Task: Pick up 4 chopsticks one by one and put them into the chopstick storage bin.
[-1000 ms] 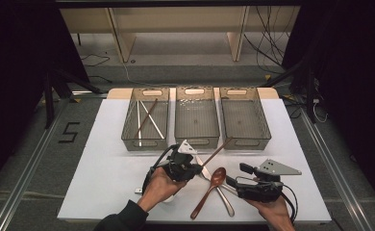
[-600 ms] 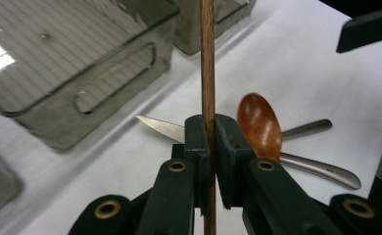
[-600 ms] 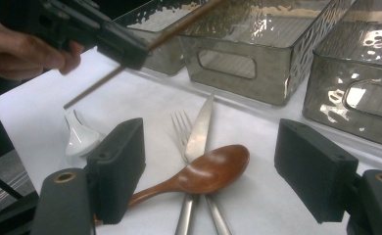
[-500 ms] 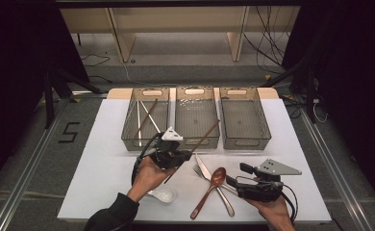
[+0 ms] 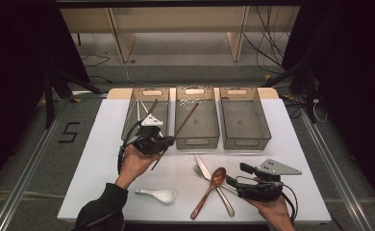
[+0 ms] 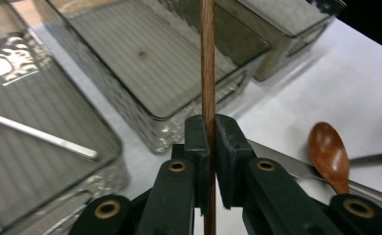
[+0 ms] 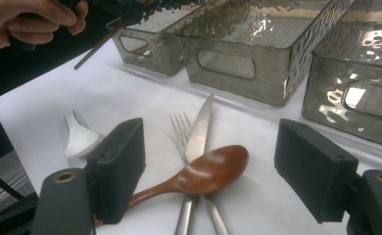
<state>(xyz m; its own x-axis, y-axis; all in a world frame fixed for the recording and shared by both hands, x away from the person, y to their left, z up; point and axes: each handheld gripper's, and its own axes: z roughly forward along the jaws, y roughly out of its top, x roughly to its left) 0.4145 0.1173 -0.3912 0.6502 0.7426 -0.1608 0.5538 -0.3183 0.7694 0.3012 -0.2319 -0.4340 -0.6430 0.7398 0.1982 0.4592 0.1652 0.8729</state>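
Left gripper point(image 5: 164, 142) sits left of centre in the high view, jaws pinched tight on a thin dark-brown wooden chopstick point(image 5: 176, 131). The stick runs diagonally, lower tip over the white table cover point(image 5: 99, 144), upper end over the middle translucent grey plastic bin point(image 5: 196, 118). In the left gripper view the chopstick point(image 6: 207, 58) stands vertical at frame centre, clamped between the black pads point(image 6: 199, 147).

Around it: three ribbed grey bins in a row across the upper middle. The left bin point(image 5: 130, 120) holds a second brown stick and what look like pale metal ones; hard to tell at this resolution. The right bin point(image 5: 243, 118) lies apart, upper right of centre.

Lower centre: a glossy red-brown wooden spoon point(image 5: 208, 190) lies across a steel fork point(image 5: 198, 171) and a steel table knife point(image 5: 214, 185), all touching. A white ceramic soup spoon point(image 5: 157, 194) lies lower left, on its own.

Right gripper point(image 5: 238, 185), lower right, has its jaws spread wide with nothing between them; in the right gripper view the wooden spoon bowl point(image 7: 213, 169) sits just ahead of the gap.

Versus a second ago: the left hand was down among the cutlery pile, and has since come up and left toward the bins with the chopstick. The soup spoon it had covered is now exposed. Right gripper unchanged.
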